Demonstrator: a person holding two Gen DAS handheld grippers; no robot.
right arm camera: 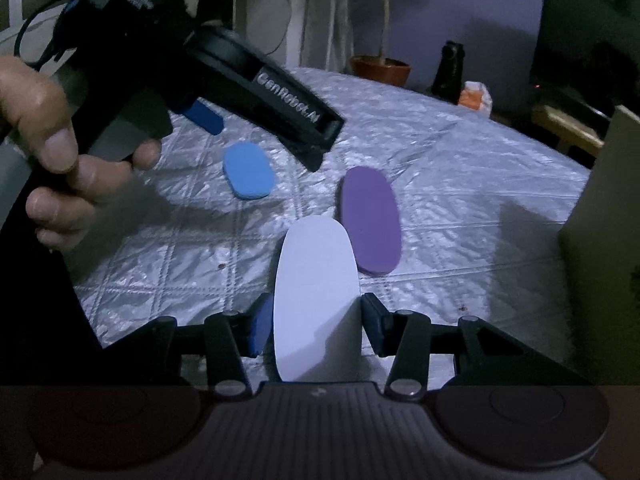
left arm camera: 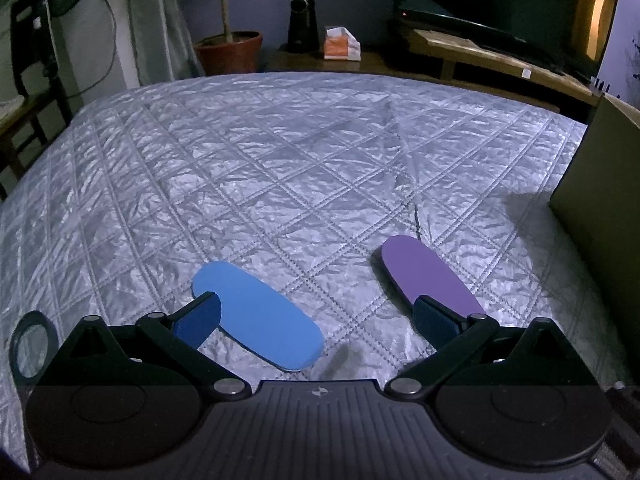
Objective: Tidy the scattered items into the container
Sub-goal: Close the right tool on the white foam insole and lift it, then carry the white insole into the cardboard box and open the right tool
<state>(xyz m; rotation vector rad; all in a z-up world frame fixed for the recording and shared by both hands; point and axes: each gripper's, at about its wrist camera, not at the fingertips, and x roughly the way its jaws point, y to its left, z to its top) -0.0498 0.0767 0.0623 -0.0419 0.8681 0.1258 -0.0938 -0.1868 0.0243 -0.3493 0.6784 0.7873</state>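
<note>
A light blue oval foam pad [left arm camera: 256,316] and a purple oval pad [left arm camera: 428,276] lie on the quilted silver bedspread [left arm camera: 280,160]. My left gripper [left arm camera: 316,316] is open and empty above them, its left finger over the blue pad, its right finger over the purple one. My right gripper [right arm camera: 316,320] is shut on a white oval pad [right arm camera: 316,300], held just above the spread. The blue pad [right arm camera: 249,176] and purple pad [right arm camera: 372,220] lie beyond it. The left gripper's body [right arm camera: 224,72] and the hand holding it show at upper left.
A cardboard box [left arm camera: 600,208] stands at the bed's right edge, also in the right wrist view [right arm camera: 604,240]. Beyond the bed are a potted plant [left arm camera: 230,52], a dark speaker [left arm camera: 303,24], an orange-white packet [left arm camera: 341,43] and a TV on a wooden stand [left arm camera: 504,8].
</note>
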